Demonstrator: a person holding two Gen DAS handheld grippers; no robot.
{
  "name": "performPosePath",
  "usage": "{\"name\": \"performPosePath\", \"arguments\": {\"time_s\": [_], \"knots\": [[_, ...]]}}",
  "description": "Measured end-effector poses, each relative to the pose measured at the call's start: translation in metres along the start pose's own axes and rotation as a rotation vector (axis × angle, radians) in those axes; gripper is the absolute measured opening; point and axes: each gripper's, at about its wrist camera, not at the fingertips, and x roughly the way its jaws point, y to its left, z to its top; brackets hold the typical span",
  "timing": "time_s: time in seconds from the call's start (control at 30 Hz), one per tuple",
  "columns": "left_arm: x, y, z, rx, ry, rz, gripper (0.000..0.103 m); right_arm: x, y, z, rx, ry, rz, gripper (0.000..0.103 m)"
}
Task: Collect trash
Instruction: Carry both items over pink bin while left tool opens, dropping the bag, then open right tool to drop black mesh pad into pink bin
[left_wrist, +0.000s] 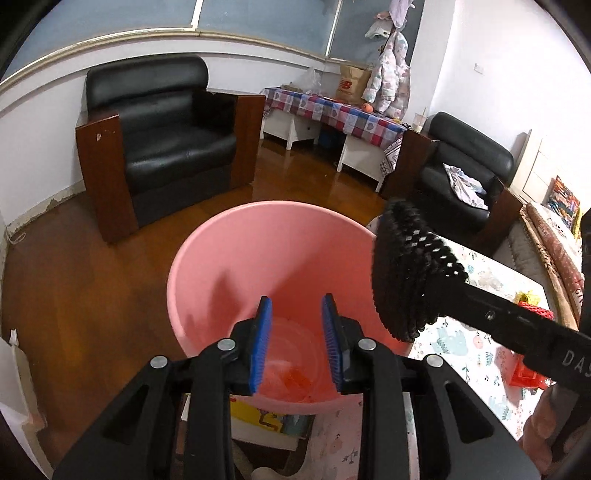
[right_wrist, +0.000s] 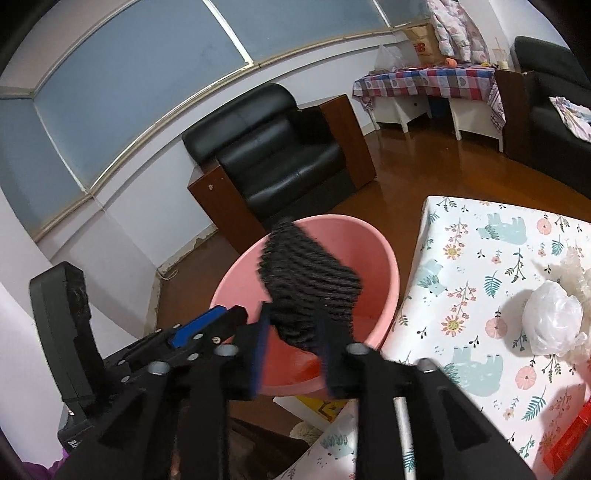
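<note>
- The left tongs hang released over the mouth of a pink plastic basin. Their blue pads stand apart with nothing between them.
- The right tongs reach in over the same basin from the table side, with a black ridged mesh piece at their tips.
- The lower end of the mesh piece sits between the two fingers and its wider upper part fans out above the basin's opening.
- That part of the right wrist view is blurred, so I cannot tell whether the pads press on the mesh or have let go of it.
- In the left wrist view the mesh piece shows at the end of the right tongs' black finger, over the basin's right rim.
- Something orange-red lies at the bottom of the basin; what it is I cannot tell.
- The basin stands just beside a table covered with a floral and bear-print cloth, lower than the tabletop.
- On the table lies a crumpled white plastic bag, touching a paler crinkled wad behind it.
- A red item lies near the table's close edge.
- Beyond the basin, on the wooden floor, stands a black leather armchair with brown wooden sides.
</note>
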Motion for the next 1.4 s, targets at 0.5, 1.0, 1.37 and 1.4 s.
{"name": "performPosePath", "arguments": {"time_s": [0.5, 1.0, 1.37, 1.4], "knots": [[-0.005, -0.006, 0.003, -0.002, -0.022, -0.012, 0.028, -0.02, -0.004, -0.006, -0.013, -0.025, -0.051, 0.044], [-0.016, -0.014, 0.006, 0.008, -0.039, 0.009, 0.028, -0.023, 0.001, -0.004, -0.044, -0.031, -0.075, 0.049], [-0.02, -0.013, 0.006, 0.004, -0.037, -0.005, 0.028, -0.012, 0.0, -0.008, -0.06, 0.005, -0.098, 0.051], [-0.019, -0.015, 0.006, 0.007, -0.035, -0.01, 0.028, -0.014, -0.002, -0.009, -0.059, 0.004, -0.103, 0.051]]}}
